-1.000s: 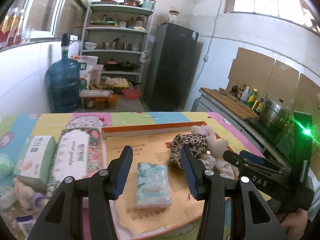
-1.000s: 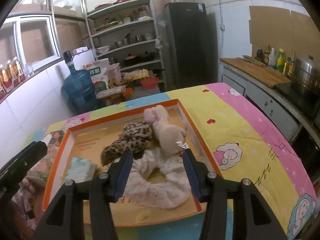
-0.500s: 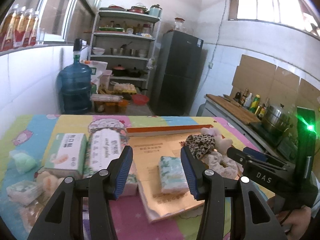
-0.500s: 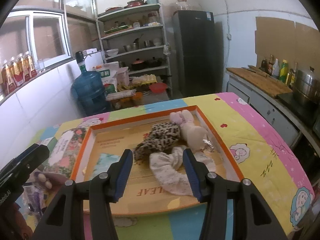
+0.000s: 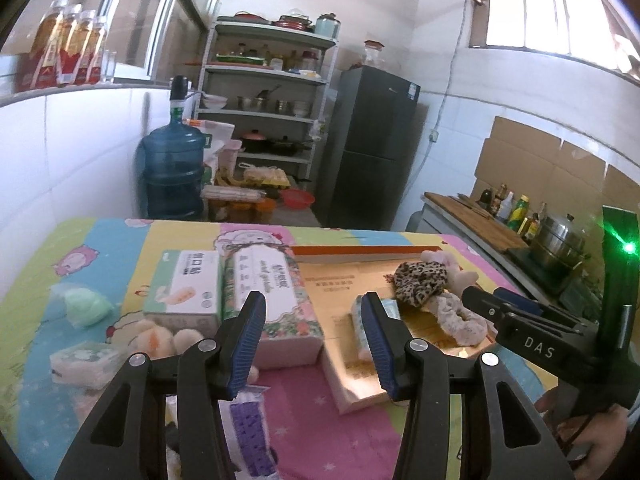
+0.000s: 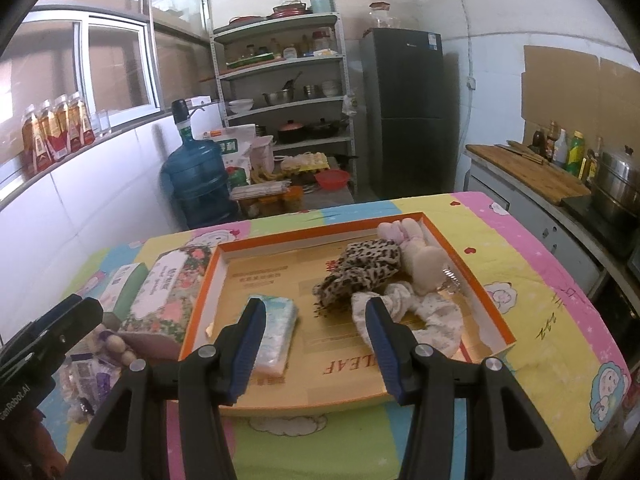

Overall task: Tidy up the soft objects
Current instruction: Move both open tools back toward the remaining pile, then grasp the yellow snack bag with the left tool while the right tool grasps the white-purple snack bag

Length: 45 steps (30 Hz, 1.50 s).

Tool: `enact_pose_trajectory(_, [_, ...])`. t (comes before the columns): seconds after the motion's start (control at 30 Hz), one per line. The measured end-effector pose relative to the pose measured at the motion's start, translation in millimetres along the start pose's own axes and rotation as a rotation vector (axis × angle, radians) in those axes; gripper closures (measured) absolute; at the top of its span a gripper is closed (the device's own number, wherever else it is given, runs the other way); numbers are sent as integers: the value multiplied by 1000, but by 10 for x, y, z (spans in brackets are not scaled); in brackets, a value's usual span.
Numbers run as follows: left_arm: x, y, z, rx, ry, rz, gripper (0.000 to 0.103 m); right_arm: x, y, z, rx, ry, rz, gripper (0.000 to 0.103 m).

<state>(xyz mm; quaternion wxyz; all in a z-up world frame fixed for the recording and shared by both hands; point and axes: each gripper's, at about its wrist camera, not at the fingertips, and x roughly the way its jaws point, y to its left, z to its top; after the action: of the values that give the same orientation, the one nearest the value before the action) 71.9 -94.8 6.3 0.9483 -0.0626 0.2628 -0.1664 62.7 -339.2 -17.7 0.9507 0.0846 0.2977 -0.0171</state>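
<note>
Pulling back from the orange tray (image 6: pixel 492 298), both tongs have risen since a second ago, leaving the small tissue pack (image 6: pixel 276 330) lying flat inside beside the leopard scrunchie (image 6: pixel 360 270), plush toy (image 6: pixel 416 246) and pale scrunchie (image 6: pixel 420 314); that placement looks done. The left tongs (image 5: pixel 314 338) and right tongs (image 6: pixel 316 342) both hang spread wide, holding and touching nothing. Floral tissue pack (image 5: pixel 272 300), boxed tissues (image 5: pixel 186 284) and green pouch (image 5: pixel 86 308) wait on the worktop (image 5: pixel 320 432), likely next.

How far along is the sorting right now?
Partly done. The tray holds a tissue pack, leopard scrunchie, plush and pale scrunchie. Both the left gripper and right gripper are open, holding nothing. Two tissue boxes, a green pouch and small packs remain outside.
</note>
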Motion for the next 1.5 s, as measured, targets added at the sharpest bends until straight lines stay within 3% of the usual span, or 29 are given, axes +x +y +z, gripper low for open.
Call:
enact_pose_trajectory(0.33, [-188, 333, -58, -41, -14, 40, 52, -95, 299, -32, -43, -5, 27, 51])
enact_pose_trajectory(0.97, [-572, 1148, -341, -116, -37, 189, 52, -92, 950, -339, -128, 50, 136, 51])
enact_pose_trajectory(1.37, [-763, 1385, -628, -98, -43, 170, 52, -121, 1364, -697, -178, 81, 228, 51])
enact_pose_trajectory(1.43, [-773, 1407, -656, -99, -38, 168, 52, -115, 1458, -756, -197, 99, 257, 49])
enact_pose_trajectory(1.5, [-778, 1428, -690, -102, -33, 168, 52, -101, 1561, -816, -220, 114, 279, 34])
